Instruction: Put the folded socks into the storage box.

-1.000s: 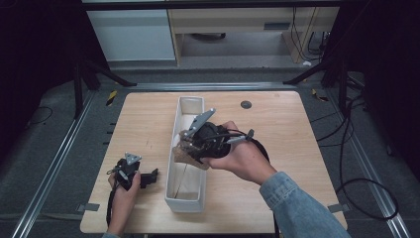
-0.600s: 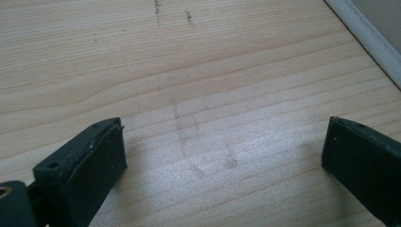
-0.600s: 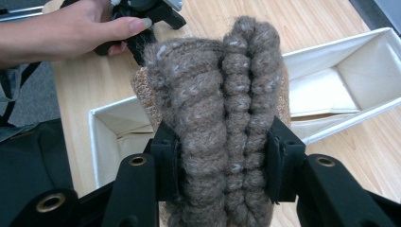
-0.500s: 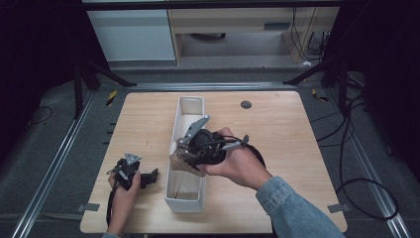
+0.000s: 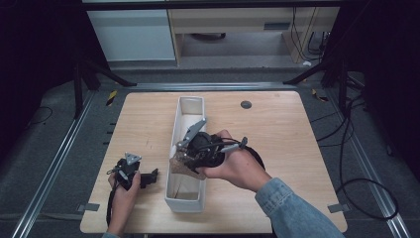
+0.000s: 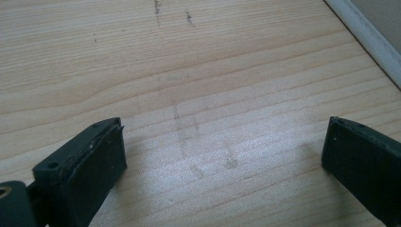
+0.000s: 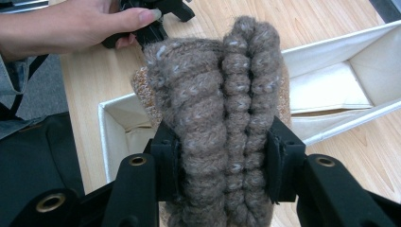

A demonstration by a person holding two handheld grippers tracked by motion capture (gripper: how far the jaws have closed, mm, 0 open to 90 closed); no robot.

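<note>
A rolled bundle of brown knitted fabric [image 7: 217,94] is clamped between the jaws of my right gripper [image 7: 222,156]. In the high view that gripper [image 5: 185,161] holds the bundle [image 5: 178,167] over the long white fabric box [image 5: 190,101], about halfway along it and near its left wall. The box's inside [image 7: 331,85] looks bare where it shows. My left gripper [image 5: 148,176] rests on the table left of the box, pointing toward it. Its jaws [image 6: 222,137] stand wide apart over bare wood.
The light wooden table [image 5: 282,129] has a dark round spot [image 5: 246,104] at the back right. Black cables [image 5: 366,198] trail over the floor on the right. A metal rail [image 5: 49,168] runs along the left side.
The right hand with the knitted bundle has drifted slightly toward the near end of the box. The left hand has stayed put.
</note>
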